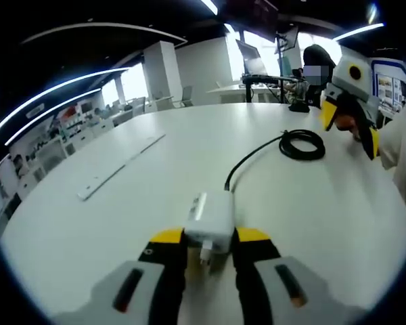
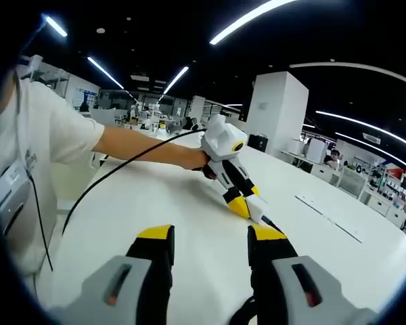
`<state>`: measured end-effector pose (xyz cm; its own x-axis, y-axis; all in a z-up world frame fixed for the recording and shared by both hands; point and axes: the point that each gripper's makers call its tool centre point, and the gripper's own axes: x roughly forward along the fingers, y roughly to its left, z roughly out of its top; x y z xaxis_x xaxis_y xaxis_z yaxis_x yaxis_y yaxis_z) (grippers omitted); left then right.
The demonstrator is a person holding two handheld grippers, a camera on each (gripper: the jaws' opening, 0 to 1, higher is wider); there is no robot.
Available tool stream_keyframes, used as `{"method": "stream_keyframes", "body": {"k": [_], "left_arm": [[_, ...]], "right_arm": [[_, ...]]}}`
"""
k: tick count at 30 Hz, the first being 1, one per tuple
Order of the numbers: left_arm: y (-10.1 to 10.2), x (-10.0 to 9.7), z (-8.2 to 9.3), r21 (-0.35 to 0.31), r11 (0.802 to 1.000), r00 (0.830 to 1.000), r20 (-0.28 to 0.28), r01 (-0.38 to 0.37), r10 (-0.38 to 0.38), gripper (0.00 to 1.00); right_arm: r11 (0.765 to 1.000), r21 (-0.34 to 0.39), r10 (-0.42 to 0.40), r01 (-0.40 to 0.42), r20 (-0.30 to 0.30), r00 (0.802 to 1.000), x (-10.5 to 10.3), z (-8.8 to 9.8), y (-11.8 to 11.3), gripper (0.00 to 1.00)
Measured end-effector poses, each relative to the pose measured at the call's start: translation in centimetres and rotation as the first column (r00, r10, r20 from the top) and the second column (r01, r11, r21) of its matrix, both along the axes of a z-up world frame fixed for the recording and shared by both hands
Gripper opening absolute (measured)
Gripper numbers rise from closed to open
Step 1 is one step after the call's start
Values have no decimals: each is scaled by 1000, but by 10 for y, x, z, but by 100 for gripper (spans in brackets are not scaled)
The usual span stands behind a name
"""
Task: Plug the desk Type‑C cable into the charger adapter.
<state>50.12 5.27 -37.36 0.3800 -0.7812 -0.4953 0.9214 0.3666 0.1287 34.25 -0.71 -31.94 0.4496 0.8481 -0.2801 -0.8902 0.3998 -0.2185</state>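
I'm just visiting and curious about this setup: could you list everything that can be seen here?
Charger adapter: one, white, on the table between the left gripper's jaws, cable plugged in.
Cable: one, black, from the adapter to a coil further back.
Table: one, white, round.
Strip: one, white, lying flat on the table.
Left gripper: one, grey, black and yellow, closed on the adapter.
Right gripper: one, same colours, jaws apart, holding nothing.
Person's arm: one, white sleeve, holding the left gripper.
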Motion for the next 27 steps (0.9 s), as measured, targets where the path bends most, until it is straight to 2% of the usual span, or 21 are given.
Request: {"method": "stream_keyframes", "body": {"k": [27], "left_arm": [[4, 42, 0, 3, 997, 997, -9, -71, 71, 26]], "right_arm": [[1000, 10, -2, 2, -1, 1000, 2, 3, 0, 44]]}}
